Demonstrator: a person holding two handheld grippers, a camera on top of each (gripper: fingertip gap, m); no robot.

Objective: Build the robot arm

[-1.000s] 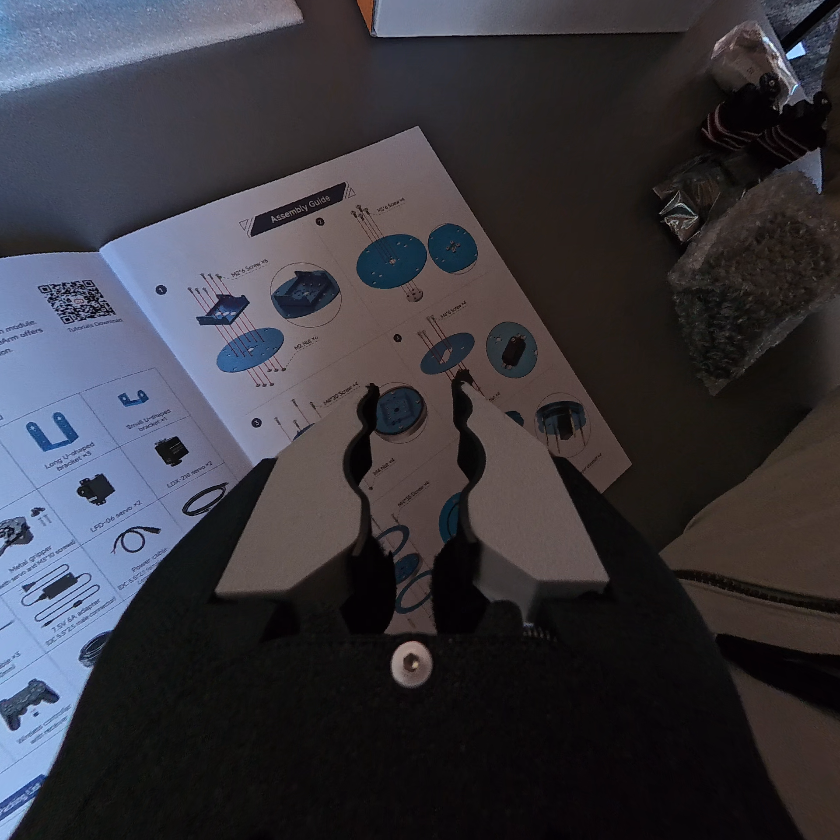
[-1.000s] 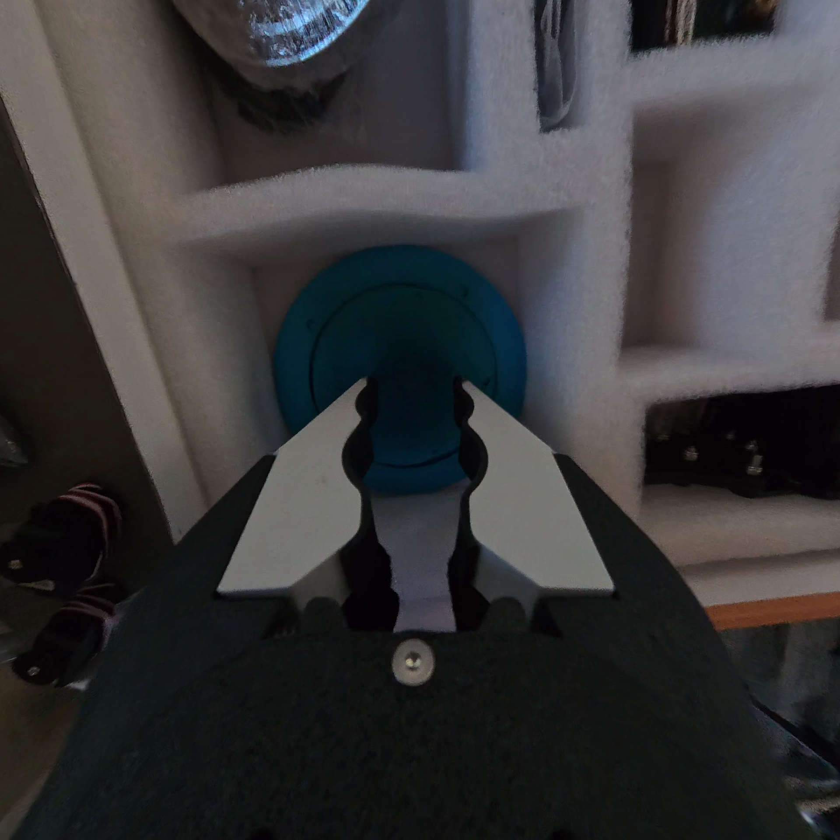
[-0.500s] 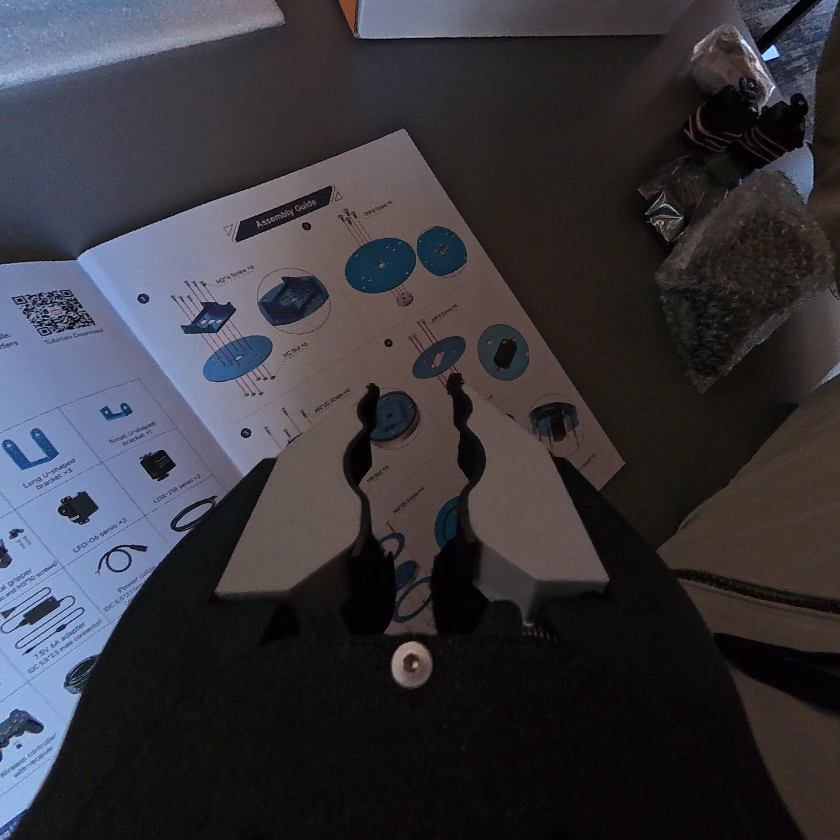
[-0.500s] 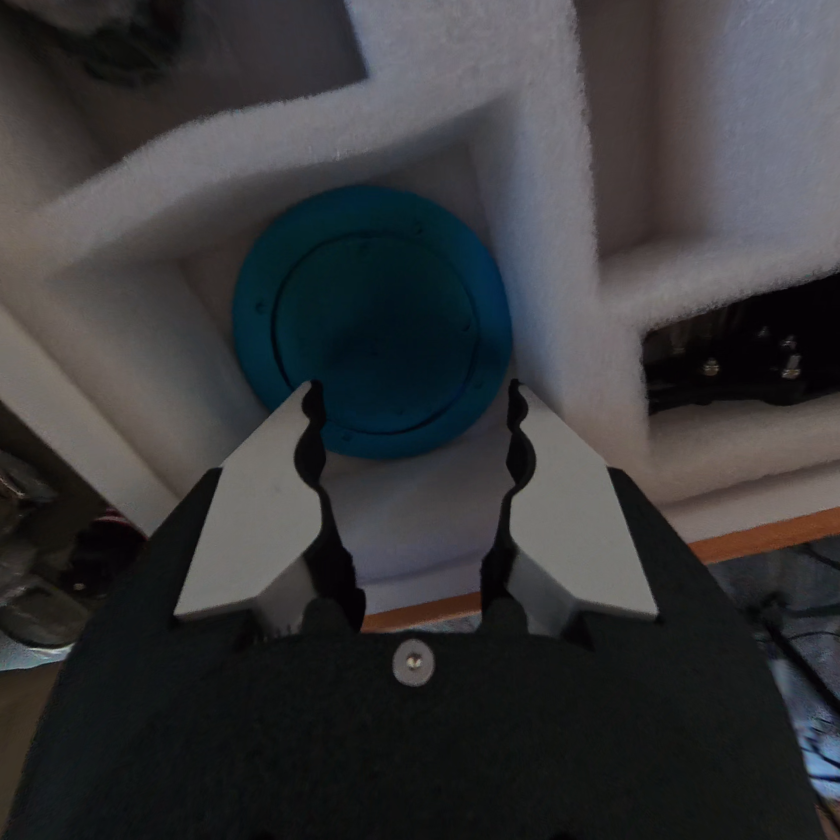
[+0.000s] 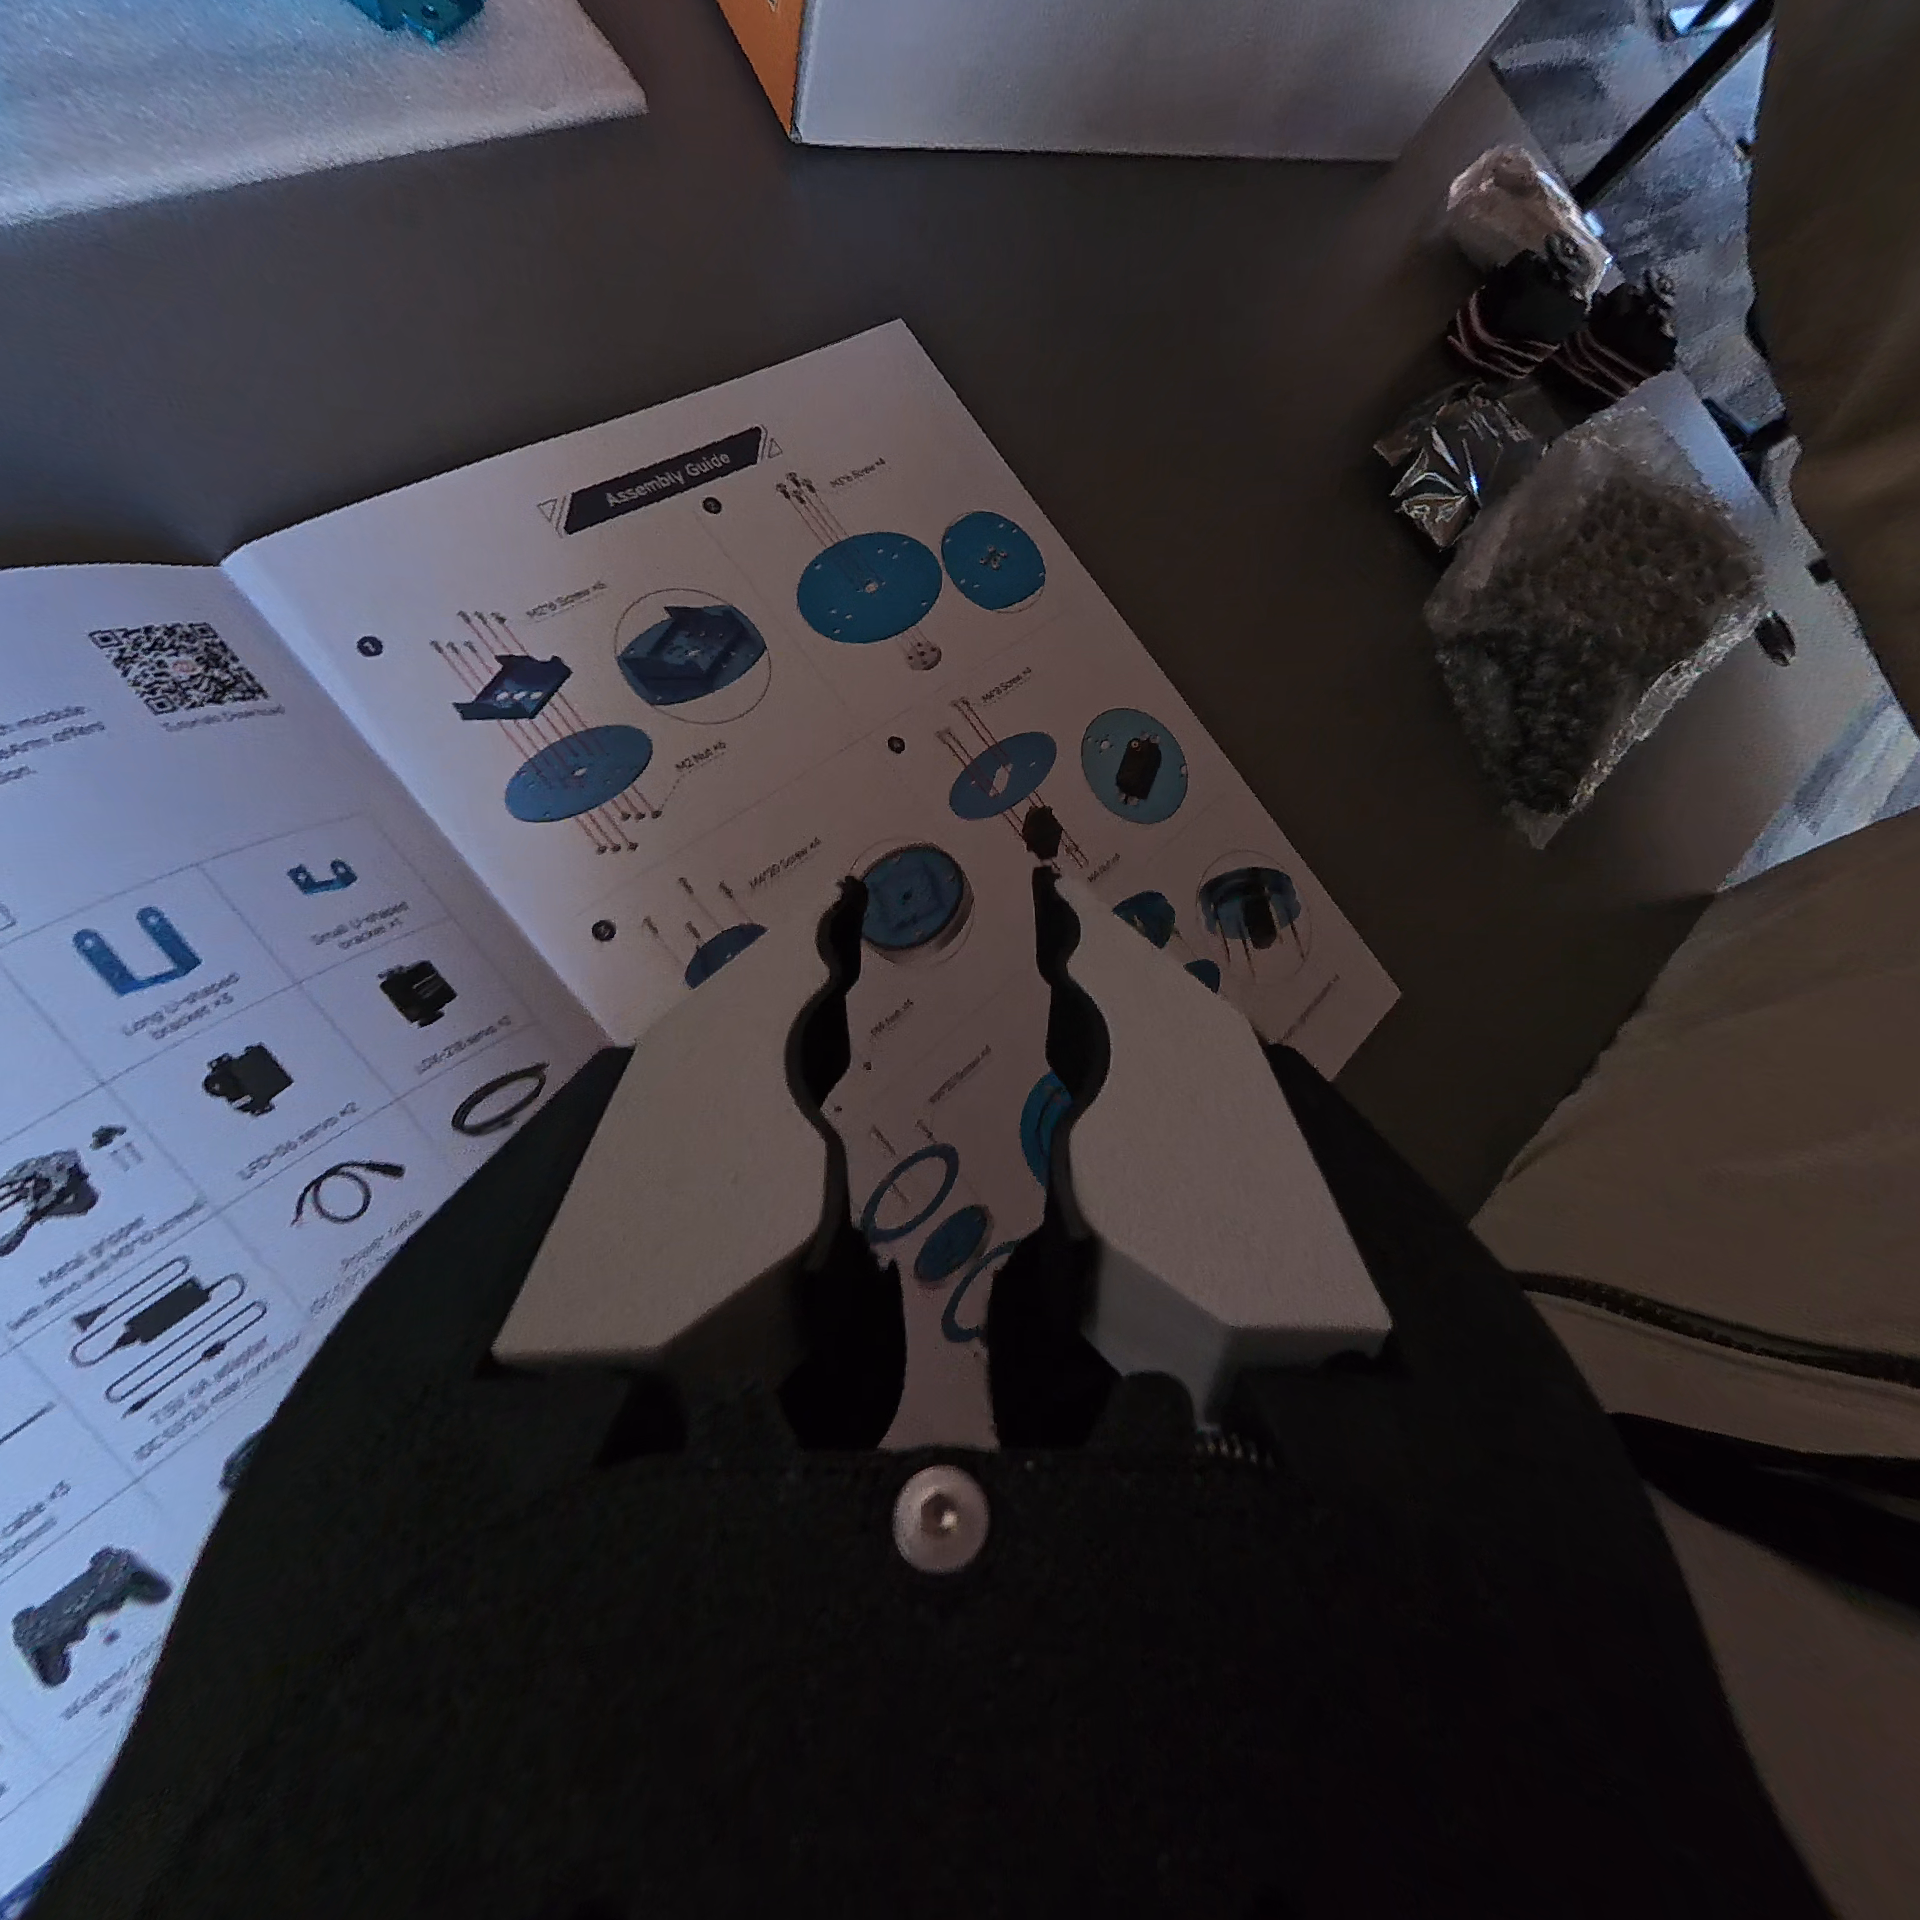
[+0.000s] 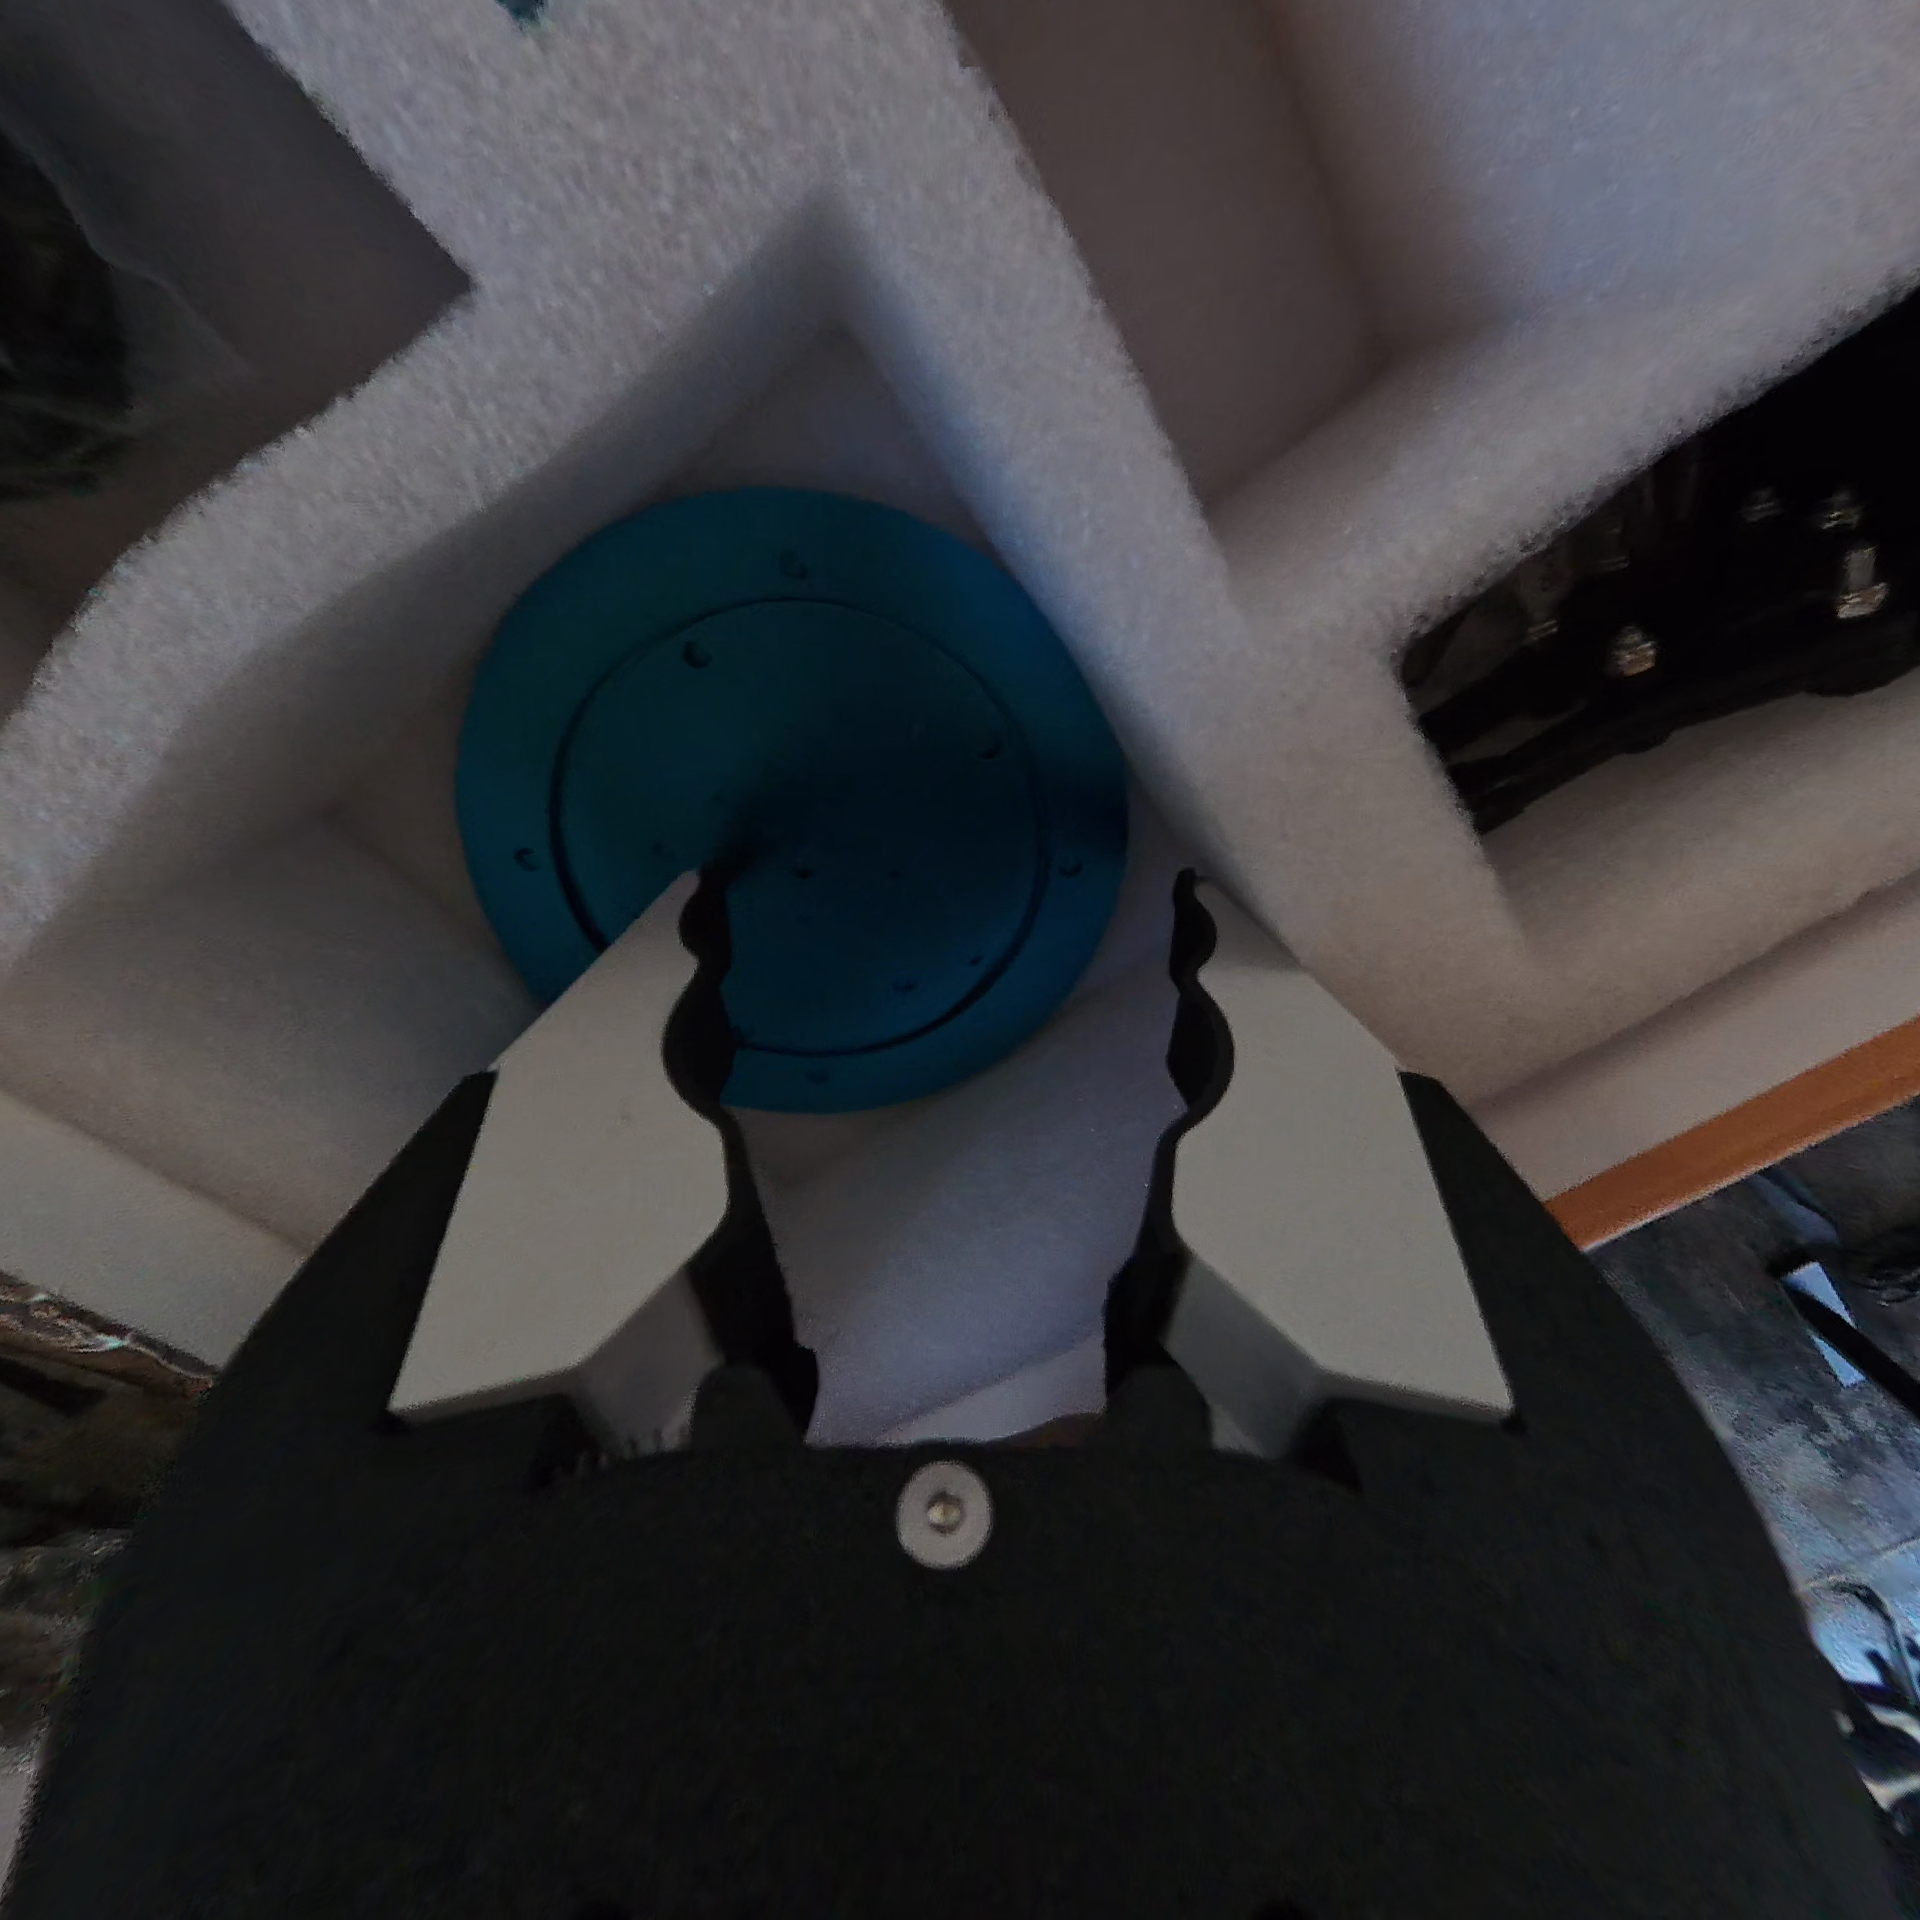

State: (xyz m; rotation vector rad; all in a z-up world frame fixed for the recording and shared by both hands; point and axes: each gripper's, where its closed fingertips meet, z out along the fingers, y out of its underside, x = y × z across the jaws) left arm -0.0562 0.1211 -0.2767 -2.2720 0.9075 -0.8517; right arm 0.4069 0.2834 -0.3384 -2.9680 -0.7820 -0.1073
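My right gripper (image 6: 935, 883) is open wide and empty, low over a round blue disc (image 6: 790, 800) with small holes. The disc lies flat in a compartment of a white foam insert (image 6: 935, 312). My left fingertip (image 6: 665, 914) overlaps the disc, and the right one is by the foam wall. My left gripper (image 5: 943, 888) holds nothing, its jaws a narrow gap apart. It hovers above an open white booklet (image 5: 623, 675) with blue part drawings on a grey table (image 5: 1039, 260).
A bubble-wrap bag of dark parts (image 5: 1590, 623), a silver bag (image 5: 1455, 457) and black servos with striped wires (image 5: 1558, 322) lie at the table's right. A white box (image 5: 1091, 73) and a foam sheet (image 5: 260, 94) lie at the back. Black parts (image 6: 1714, 644) fill a neighbouring foam compartment. Left tips to right tips: about 50 centimeters. Measured from the fingertips, the white foam insert (image 6: 935, 312) is 9 centimeters or so from the right gripper and 50 centimeters from the left.
My right gripper has opened wide, turned, and come closer to the blue disc. My left gripper has only drifted slightly over the booklet, its gap unchanged.
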